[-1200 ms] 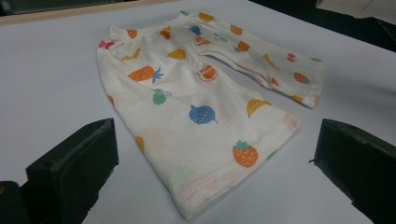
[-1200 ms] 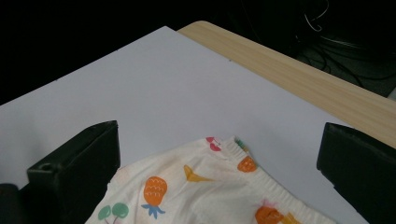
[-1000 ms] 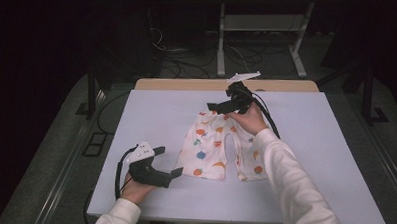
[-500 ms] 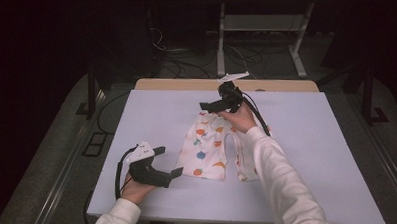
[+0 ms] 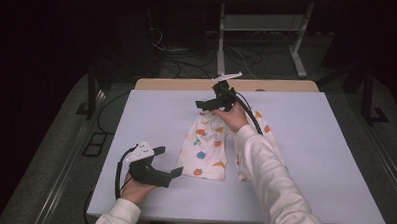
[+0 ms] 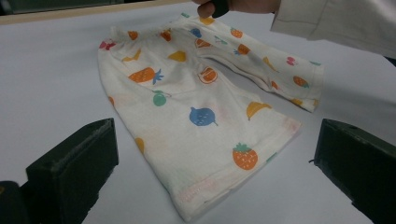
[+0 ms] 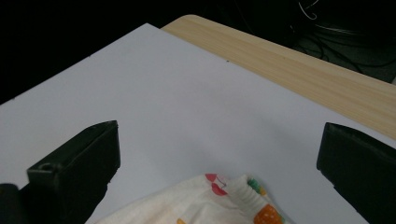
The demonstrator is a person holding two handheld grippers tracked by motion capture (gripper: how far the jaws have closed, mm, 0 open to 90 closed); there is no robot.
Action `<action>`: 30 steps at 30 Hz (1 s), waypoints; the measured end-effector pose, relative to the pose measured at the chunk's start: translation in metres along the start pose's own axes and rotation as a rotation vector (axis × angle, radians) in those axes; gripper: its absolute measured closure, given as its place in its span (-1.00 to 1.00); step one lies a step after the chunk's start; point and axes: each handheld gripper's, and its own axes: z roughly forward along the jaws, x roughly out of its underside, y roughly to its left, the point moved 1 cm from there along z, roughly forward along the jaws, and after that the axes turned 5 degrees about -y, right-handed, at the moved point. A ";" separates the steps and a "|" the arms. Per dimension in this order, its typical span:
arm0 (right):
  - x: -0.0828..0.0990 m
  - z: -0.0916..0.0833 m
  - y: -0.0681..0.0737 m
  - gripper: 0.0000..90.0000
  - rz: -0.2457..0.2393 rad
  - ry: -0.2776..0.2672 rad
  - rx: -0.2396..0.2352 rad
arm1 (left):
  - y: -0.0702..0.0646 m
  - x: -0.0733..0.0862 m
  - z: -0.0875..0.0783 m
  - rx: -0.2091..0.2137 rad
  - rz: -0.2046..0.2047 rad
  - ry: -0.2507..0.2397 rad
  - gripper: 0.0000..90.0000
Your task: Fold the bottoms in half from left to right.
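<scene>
We see a small pair of fruit-print shorts lying flat on the white tabletop, between our two claws. The left claw rests low on the tabletop just beside the hem of one leg, its jaws spread wide and holding nothing; in the left gripper view the shorts lie straight ahead of those jaws, the nearest leg hem close between them and the waistband farther off. The right claw hovers at the waistband end, jaws likewise wide apart and empty; in the right gripper view the gathered waistband corner of the shorts sits just below and between its jaws, not touched by either. The long axis of the shorts runs from the right claw toward the left claw: waistband at the right claw, both leg openings pointing back toward the left claw and the person. The second leg angles away beneath the person's right sleeve, partly covered by it.
</scene>
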 end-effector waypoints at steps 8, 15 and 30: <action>0.006 0.012 -0.005 -1.00 0.035 -0.008 0.014 | 0.001 0.000 0.001 0.004 0.000 -0.002 -1.00; 0.012 0.019 -0.007 -0.98 0.044 0.003 0.039 | 0.000 0.000 0.001 0.006 0.001 -0.002 -1.00; 0.023 0.032 -0.012 -0.79 0.049 0.045 0.052 | 0.000 0.000 0.002 0.007 0.001 0.003 -1.00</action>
